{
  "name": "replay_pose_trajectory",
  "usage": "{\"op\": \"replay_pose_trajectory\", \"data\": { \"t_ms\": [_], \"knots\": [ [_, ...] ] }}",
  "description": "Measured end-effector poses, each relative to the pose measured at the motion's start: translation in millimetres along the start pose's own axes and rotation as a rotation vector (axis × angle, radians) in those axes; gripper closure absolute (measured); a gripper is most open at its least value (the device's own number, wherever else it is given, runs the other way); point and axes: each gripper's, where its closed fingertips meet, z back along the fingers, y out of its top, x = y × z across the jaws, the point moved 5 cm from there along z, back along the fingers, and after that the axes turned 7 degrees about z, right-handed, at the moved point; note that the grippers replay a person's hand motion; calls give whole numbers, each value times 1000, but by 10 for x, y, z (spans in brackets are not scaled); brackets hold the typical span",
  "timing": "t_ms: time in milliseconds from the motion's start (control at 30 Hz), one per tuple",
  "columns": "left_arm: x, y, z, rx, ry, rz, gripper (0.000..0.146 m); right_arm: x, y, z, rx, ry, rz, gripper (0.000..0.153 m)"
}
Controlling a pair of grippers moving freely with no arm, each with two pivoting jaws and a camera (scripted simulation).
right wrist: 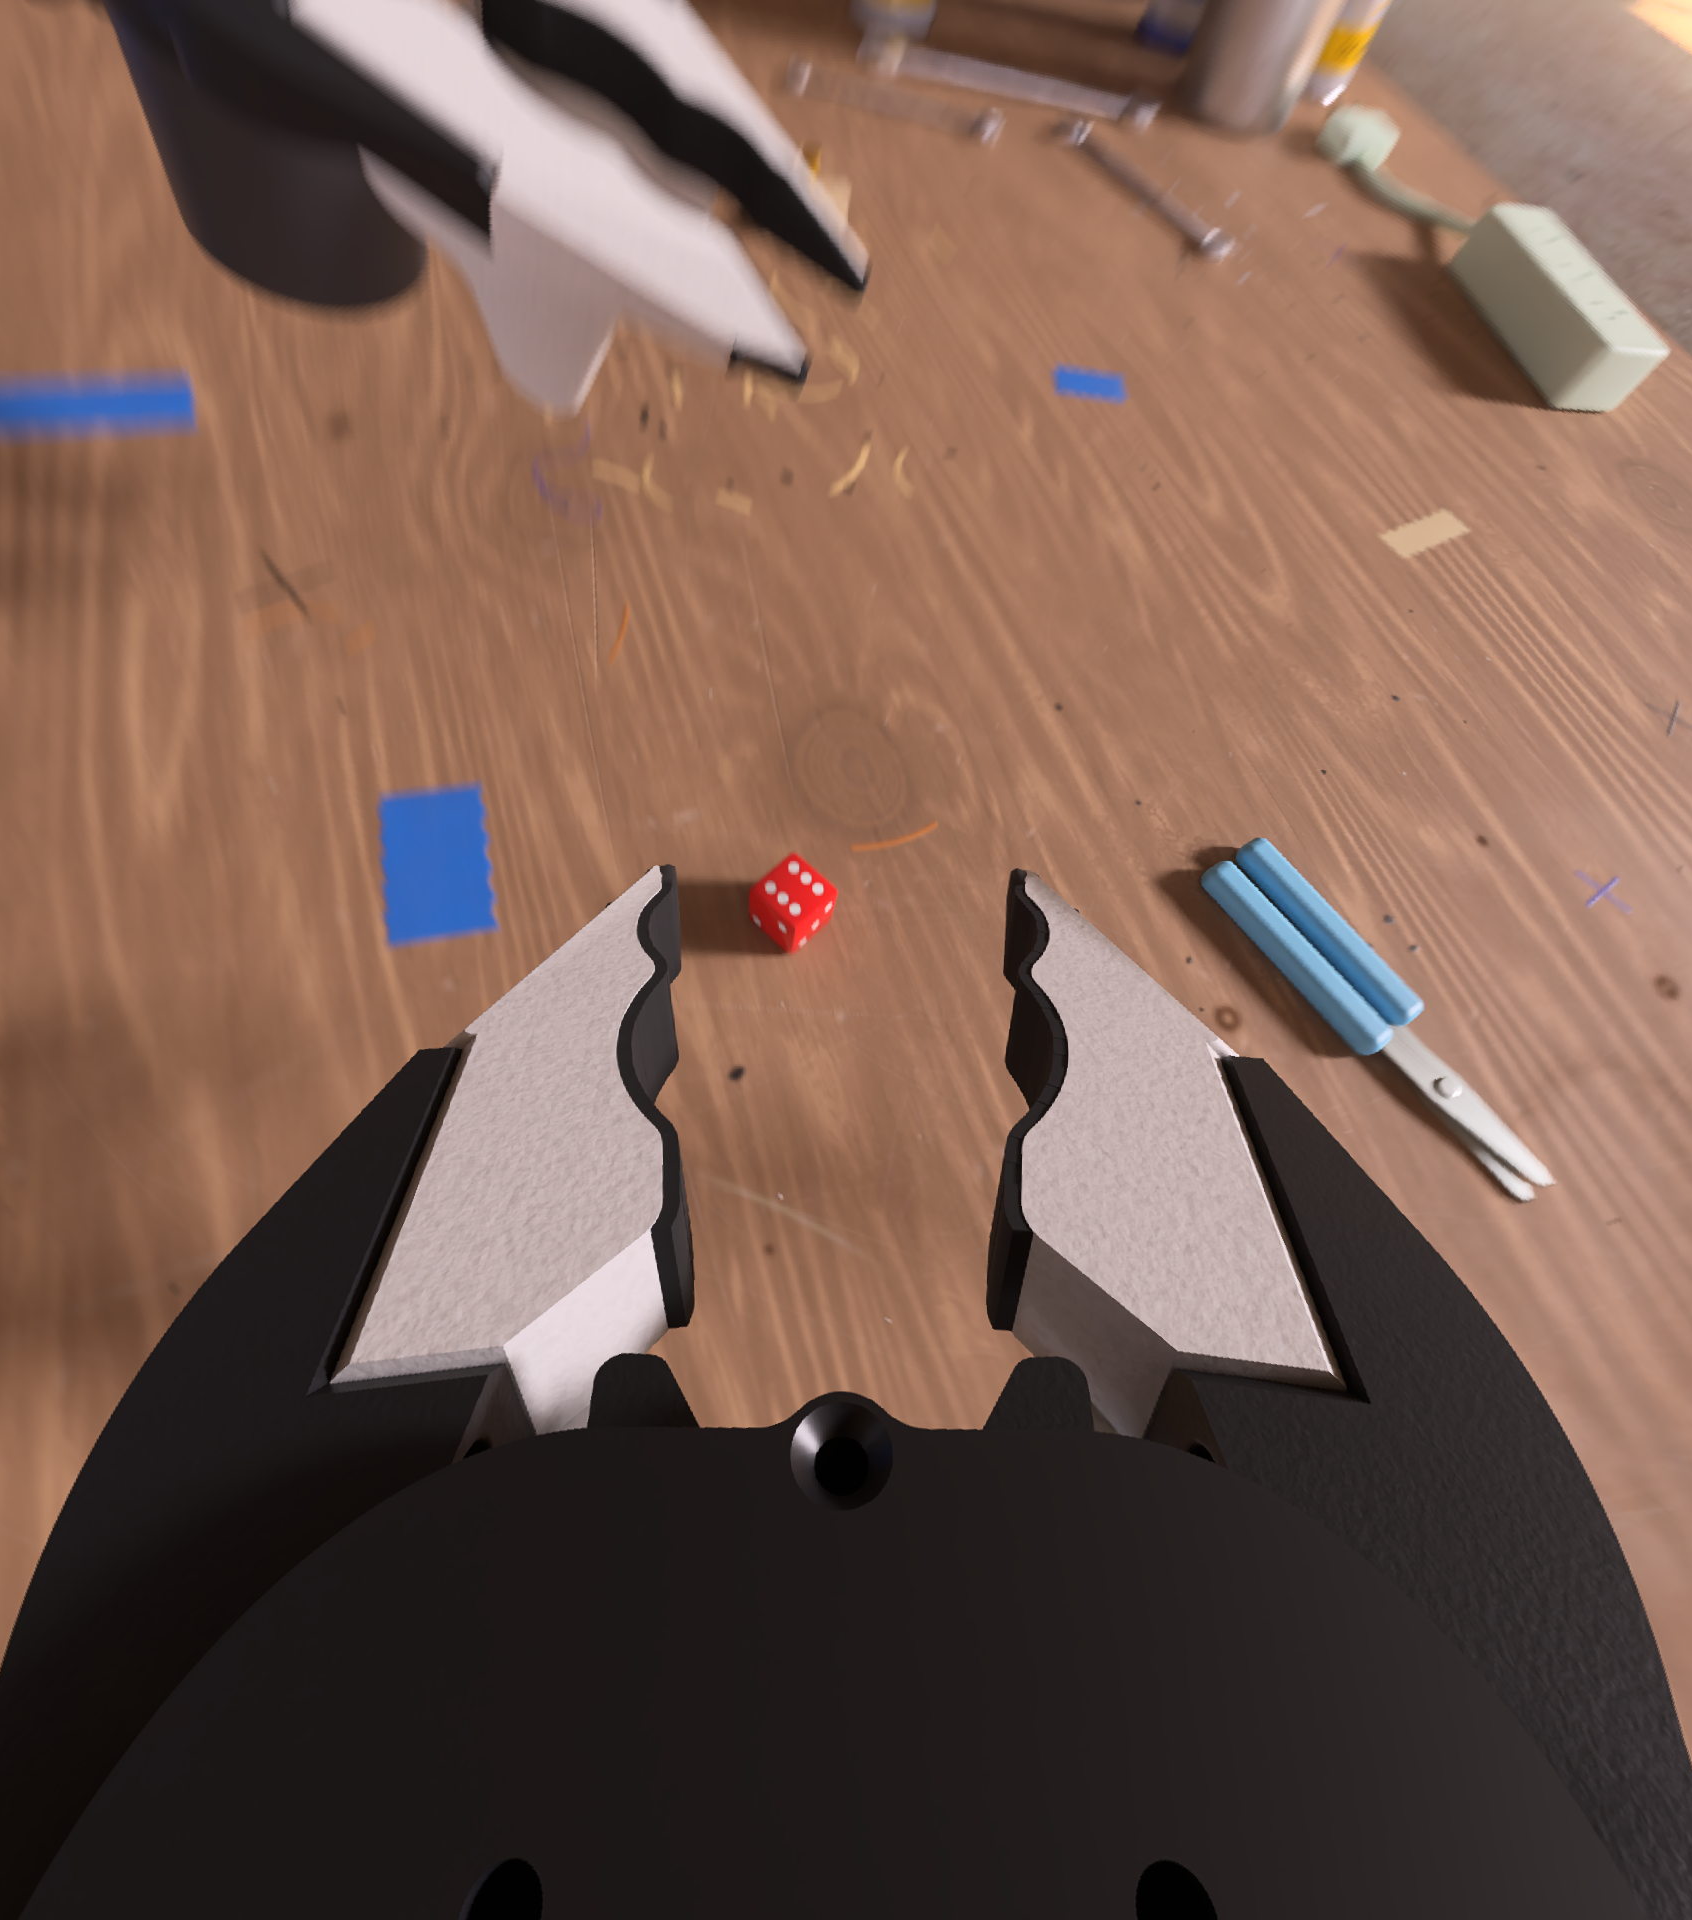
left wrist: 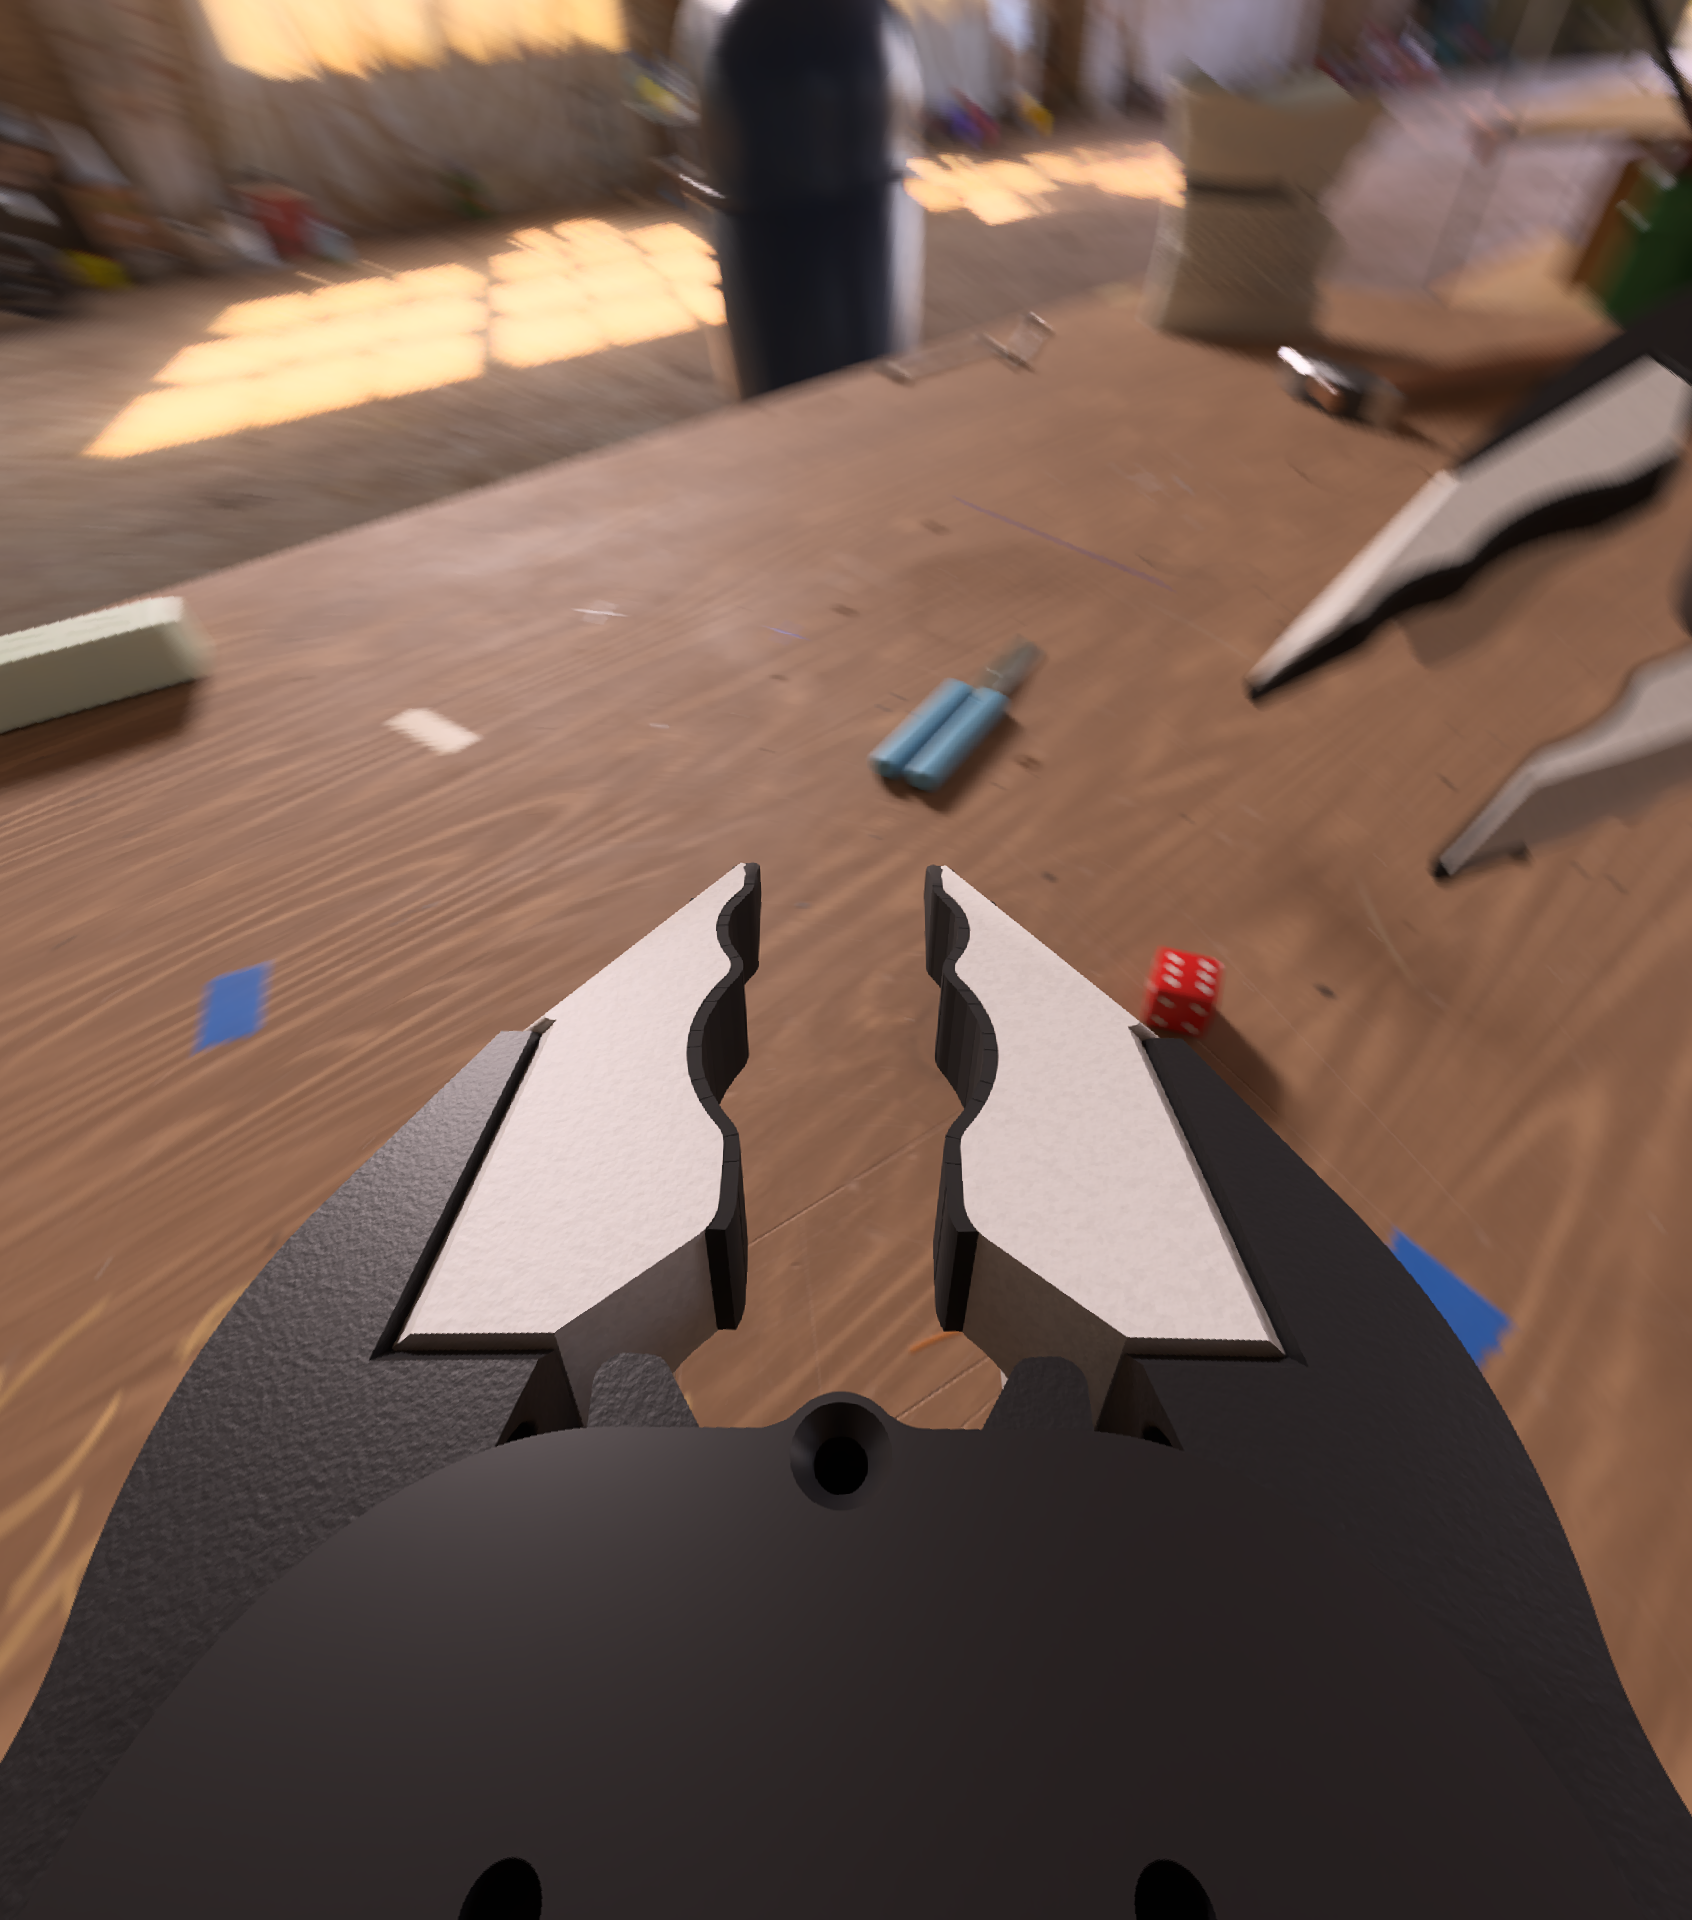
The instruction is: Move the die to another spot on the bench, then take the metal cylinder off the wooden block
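Right tongs spread above the wooden bench, small red die at twelve o'clock; left tongs spread too.

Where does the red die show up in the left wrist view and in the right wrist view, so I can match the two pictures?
Left wrist view: the red die sits on the bench right of centre, just outside the left gripper's right finger.
Right wrist view: it lies near centre, just ahead of the open right gripper, closer to its left fingertip.
Shared landmark: the blue-handled scissors, lying apart from the die in both.
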Motion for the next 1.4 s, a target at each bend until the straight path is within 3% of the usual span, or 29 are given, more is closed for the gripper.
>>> {"op": "replay_pose_trajectory", "data": {
  "t_ms": [100, 233, 333, 533, 700, 833, 900, 967, 1033, 1133, 1267, 1400],
  "knots": [
    [-89, -50, 129, 100, 135, 97, 115, -40, 27, -130, -183, 72, 152, 93],
    [-1, -79, 73, 81, 131, 22, 114, -46, 22, -323, -381, 249, 273, 94],
    [49, -65, 82, 89, 144, -58, 114, -29, 36, -440, -449, 332, 389, 95],
    [36, 2, 184, 106, 75, 30, 113, -36, -16, -591, -582, 508, 589, 100],
    [-41, 13, 200, 99, 68, 81, 113, -45, -49, -675, -609, 544, 684, 111],
    [-38, -10, 177, 84, 66, 69, 113, -36, -73, -720, -594, 559, 697, 119],
    [-33, -24, 162, 76, 67, 59, 113, -44, -67, -732, -564, 561, 713, 134],
    [-36, -40, 149, 68, 70, 48, 113, -72, -26, -723, -533, 571, 690, 134],
    [-46, -48, 143, 65, 80, 42, 113, -72, 107, -665, -446, 514, 666, 134],
    [-68, -43, 149, 71, 87, 51, 114, -4, 379, -455, -281, 299, 620, 134],
    [-83, -29, 162, 81, 97, 56, 114, 158, 650, 90, -110, -125, 515, 134],
    [-110, -12, 181, 100, 119, 88, 115, 525, 676, 1043, 87, -655, 244, 134]
  ]
}}
